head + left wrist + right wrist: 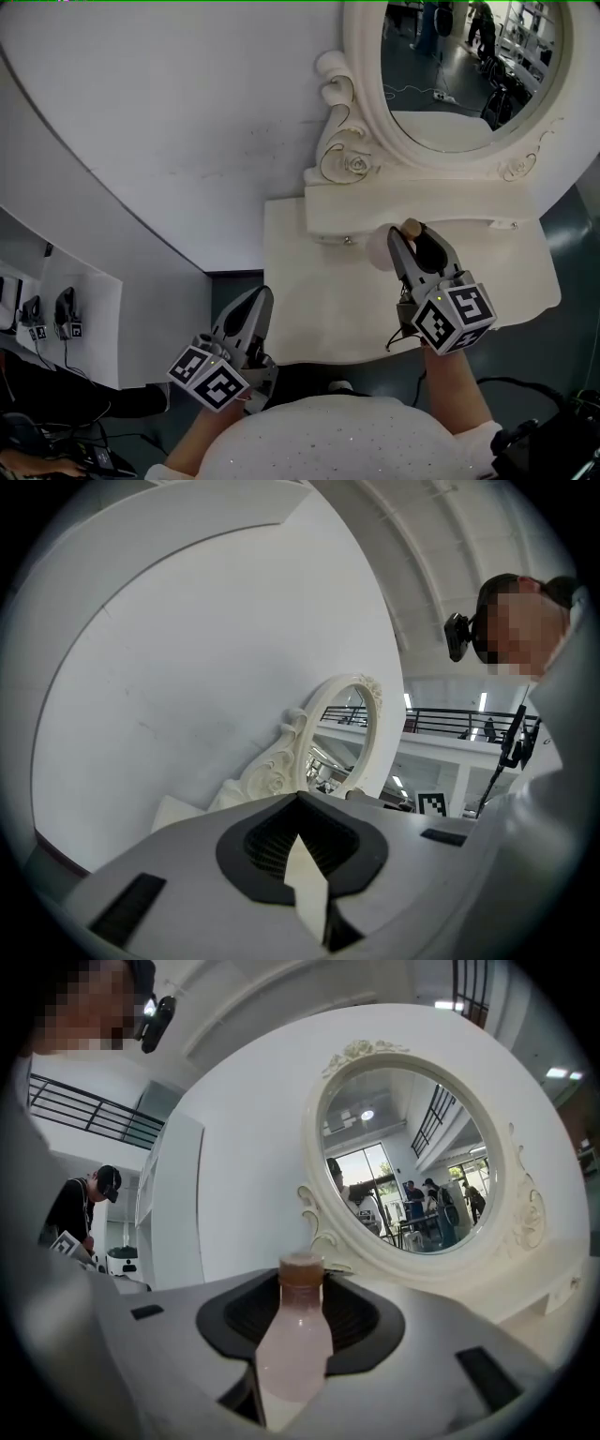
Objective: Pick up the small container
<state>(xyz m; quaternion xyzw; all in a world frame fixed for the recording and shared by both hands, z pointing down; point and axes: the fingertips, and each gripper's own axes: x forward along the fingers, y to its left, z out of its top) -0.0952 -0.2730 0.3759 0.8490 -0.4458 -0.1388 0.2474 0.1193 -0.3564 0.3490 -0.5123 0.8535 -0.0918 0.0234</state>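
While the left gripper [262,294] rests with jaws together, the right gripper [411,236] is clamped on the small bottle [292,1335], so only lifting it clear seems left.

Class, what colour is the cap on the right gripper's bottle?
Brown cap on a pale pink bottle; best in the right gripper view.

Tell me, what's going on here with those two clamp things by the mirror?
A person stands at a white dressing table with an oval mirror, holding a two-jaw gripper in each hand. The right gripper has its jaws closed on a small pinkish bottle with a tan cap, just in front of the mirror's base. The left gripper is shut and empty, near the table's front left corner. Whether the bottle is off the tabletop can't be told.
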